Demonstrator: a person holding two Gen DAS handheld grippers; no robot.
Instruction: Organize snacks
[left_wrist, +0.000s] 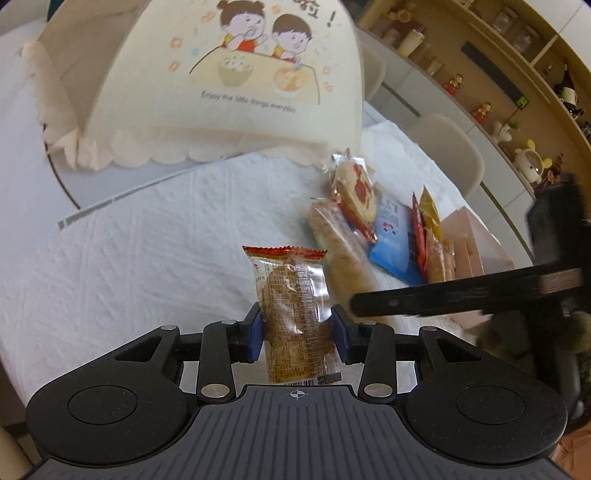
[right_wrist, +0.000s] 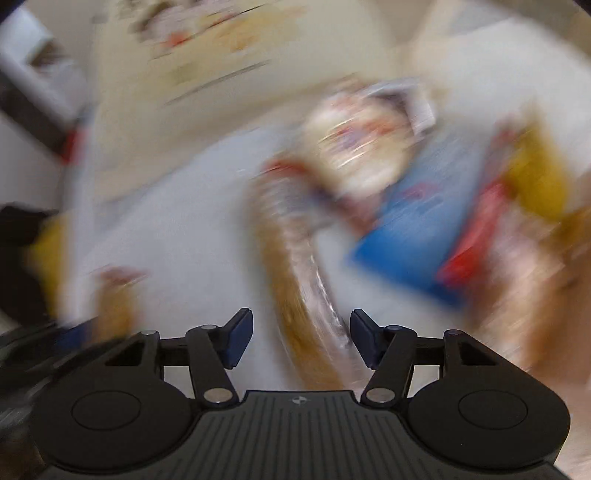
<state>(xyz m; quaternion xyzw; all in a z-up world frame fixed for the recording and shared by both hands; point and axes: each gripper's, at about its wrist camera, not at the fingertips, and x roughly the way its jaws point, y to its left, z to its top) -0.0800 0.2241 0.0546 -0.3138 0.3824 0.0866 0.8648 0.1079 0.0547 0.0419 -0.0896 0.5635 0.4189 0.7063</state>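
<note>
left gripper (left_wrist: 298, 334) fingers clamp 1 wrapped cake (left_wrist: 291, 314); right gripper (right_wrist: 301, 338) fingers wide; snack pile (left_wrist: 373, 229) ahead unsorted.

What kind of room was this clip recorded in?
Most likely a home dining room. A table under a white cloth carries a folding mesh food cover printed with cartoon children, a pale dining chair stands at the table's edge, and wall shelves behind hold jars and figurines.
</note>
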